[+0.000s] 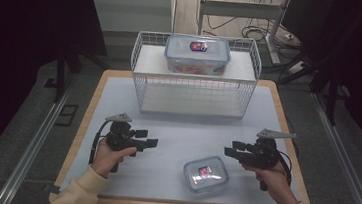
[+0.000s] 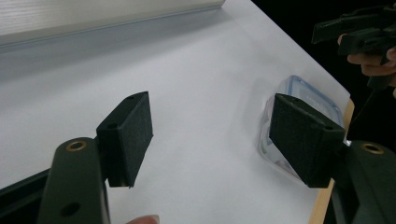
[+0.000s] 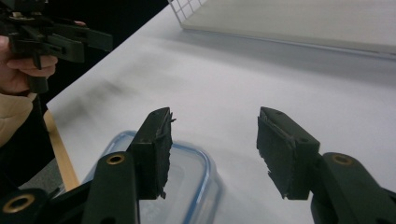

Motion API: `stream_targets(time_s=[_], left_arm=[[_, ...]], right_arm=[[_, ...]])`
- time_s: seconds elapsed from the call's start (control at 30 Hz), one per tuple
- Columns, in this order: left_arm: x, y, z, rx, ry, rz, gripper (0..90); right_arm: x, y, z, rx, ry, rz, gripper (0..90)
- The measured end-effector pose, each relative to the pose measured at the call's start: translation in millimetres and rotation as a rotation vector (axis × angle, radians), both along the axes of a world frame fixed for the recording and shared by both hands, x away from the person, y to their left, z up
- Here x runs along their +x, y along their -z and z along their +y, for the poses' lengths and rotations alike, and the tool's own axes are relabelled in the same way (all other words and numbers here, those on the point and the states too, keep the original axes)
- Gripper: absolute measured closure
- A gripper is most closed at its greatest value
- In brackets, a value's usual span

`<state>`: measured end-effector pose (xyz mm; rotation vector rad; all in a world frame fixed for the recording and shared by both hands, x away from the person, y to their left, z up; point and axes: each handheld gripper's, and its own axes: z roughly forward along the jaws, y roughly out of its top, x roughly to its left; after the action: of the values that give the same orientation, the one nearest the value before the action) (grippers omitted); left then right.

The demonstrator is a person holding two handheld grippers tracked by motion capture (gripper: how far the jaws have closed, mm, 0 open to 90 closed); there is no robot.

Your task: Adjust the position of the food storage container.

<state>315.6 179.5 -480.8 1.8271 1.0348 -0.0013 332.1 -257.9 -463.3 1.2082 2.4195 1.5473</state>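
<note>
Small clear box (image 1: pixel 205 173) with blue-rimmed lid and red-and-blue label, flat on the pale mat (image 1: pixel 174 146) near the front edge, right of centre, between the two tongs and touched by neither. Left gripper (image 1: pixel 151 140): held in the left hand (image 1: pixel 112 154), just left of the box and above the mat, pointing toward the right; jaws apart, nothing between them; in the left gripper view the box (image 2: pixel 299 93) partly hidden behind the right-side jaw. Right gripper (image 1: pixel 229 150): held in the right hand (image 1: pixel 274 177), just right of the box, pointing toward the left; jaws apart, nothing gripped; in the right gripper view the box (image 3: pixel 187 186) low behind the left-side jaw, bare mat in the gap. Wire basket (image 1: pixel 140 58), white, at the back of the mat, well apart from both tongs, with a white shelf board inside. Large clear box (image 1: pixel 197 54) with blue-rimmed lid and like label, on that upper shelf. Wooden table (image 1: pixel 91 103) edging the mat. Cream sleeves at both wrists.
</note>
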Motion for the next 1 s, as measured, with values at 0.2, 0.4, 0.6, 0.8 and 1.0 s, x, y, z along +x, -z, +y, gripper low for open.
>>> stream_targets(time_s=[0.2,0.4,0.6,0.8,1.0], left_arm=[[-5.4,4.5,-2.1,0.002,0.007,0.008,29.8],[-7.3,13.8,-0.2,-0.009,0.015,0.036,29.8],[-8.1,20.4,4.7,0.018,-0.008,0.045,29.8],[-12.3,24.2,10.3,0.03,-0.033,0.05,29.8],[-12.6,24.8,10.7,0.018,-0.041,0.058,29.9]], right_arm=[[-5.2,2.6,-10.8,-0.008,0.023,0.001,52.5],[-23.3,8.0,-19.2,-0.041,-0.013,0.0,79.9],[-49.2,19.8,-15.7,-0.125,-0.105,-0.001,89.2],[-77.1,29.2,-6.5,-0.164,-0.191,-0.002,89.3],[-92.1,45.3,19.8,-0.255,-0.277,-0.028,89.3]])
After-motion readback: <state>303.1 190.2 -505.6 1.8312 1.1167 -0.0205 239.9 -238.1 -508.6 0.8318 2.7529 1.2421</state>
